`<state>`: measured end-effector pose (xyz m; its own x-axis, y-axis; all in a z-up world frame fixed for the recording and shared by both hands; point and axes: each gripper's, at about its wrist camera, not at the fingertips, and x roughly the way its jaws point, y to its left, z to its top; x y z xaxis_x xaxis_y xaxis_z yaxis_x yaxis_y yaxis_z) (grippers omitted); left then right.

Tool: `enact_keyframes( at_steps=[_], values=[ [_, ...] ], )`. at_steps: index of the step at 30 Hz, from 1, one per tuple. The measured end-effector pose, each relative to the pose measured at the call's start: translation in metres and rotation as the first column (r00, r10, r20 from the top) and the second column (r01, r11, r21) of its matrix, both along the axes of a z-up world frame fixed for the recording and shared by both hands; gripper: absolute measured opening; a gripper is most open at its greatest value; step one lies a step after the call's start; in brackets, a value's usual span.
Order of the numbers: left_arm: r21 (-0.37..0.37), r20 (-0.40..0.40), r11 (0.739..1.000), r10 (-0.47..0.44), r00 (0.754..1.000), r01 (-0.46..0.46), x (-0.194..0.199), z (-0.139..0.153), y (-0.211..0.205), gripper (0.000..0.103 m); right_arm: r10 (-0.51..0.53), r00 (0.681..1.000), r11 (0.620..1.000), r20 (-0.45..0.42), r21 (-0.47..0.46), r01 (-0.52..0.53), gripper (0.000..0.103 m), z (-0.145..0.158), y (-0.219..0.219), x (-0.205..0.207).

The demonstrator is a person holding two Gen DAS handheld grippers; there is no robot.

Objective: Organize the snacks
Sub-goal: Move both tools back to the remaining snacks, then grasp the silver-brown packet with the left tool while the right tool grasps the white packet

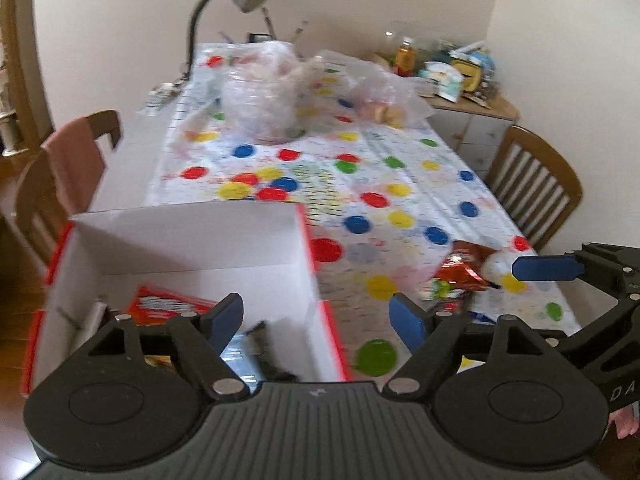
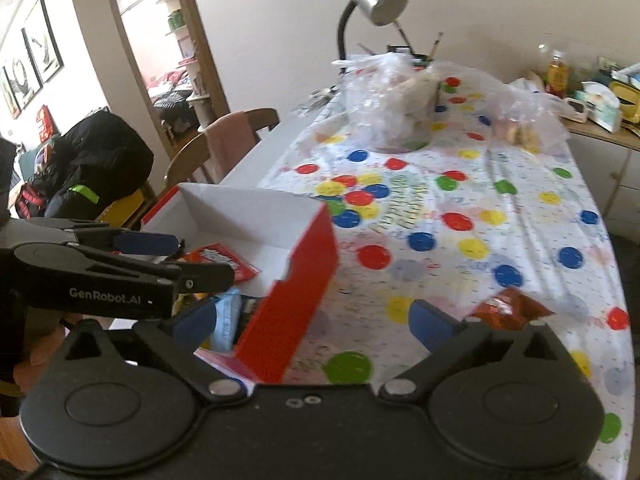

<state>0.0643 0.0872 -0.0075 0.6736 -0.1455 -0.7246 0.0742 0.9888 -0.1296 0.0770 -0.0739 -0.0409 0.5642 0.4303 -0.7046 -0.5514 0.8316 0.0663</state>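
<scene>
Snacks [image 1: 168, 306] blurred, half hidden in red box [image 2: 304, 280], both hand-held grippers [image 1: 320, 316] [image 2: 316, 320] released, empty.

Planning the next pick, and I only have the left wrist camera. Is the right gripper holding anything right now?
Observer: No. In the right wrist view the right gripper is open, with nothing between its jaws.
Operator: Where is it relative to the loose snacks?
Observer: A reddish-brown snack bag lies on the tablecloth just beyond its right-hand jaw.
Operator: And my left gripper, seen from outside?
Observer: The left gripper hangs over the red box, above a red packet inside it.
</scene>
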Motion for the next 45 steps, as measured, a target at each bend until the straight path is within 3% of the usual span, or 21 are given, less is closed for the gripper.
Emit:
enact_keyframes(
  at_steps=[10, 18, 33, 45],
  values=[
    [-0.022, -0.071, 0.992, -0.126, 0.99, 0.124, 0.024, -0.028, -0.083, 0.08, -0.094, 0.996, 0.991, -0.002, -0.093, 0.094, 0.103, -0.014, -0.091, 0.011],
    [-0.022, -0.146, 0.986, -0.165, 0.975, 0.164, 0.05, -0.063, -0.129, 0.08, -0.059, 0.998, 0.984, -0.015, -0.167, 0.056, 0.103, -0.041, -0.133, 0.03],
    [-0.015, -0.273, 0.994, -0.105, 0.956, 0.105, 0.102, -0.117, -0.175, 0.08, 0.123, 0.99, 0.944, -0.067, -0.3, -0.137, 0.098, -0.108, -0.145, 0.09],
    [-0.048, -0.362, 0.998, -0.062, 0.93, 0.048, 0.13, -0.137, -0.179, 0.077, 0.189, 0.976, 0.927, -0.11, -0.309, -0.214, 0.091, -0.131, -0.138, 0.112]
  ],
)
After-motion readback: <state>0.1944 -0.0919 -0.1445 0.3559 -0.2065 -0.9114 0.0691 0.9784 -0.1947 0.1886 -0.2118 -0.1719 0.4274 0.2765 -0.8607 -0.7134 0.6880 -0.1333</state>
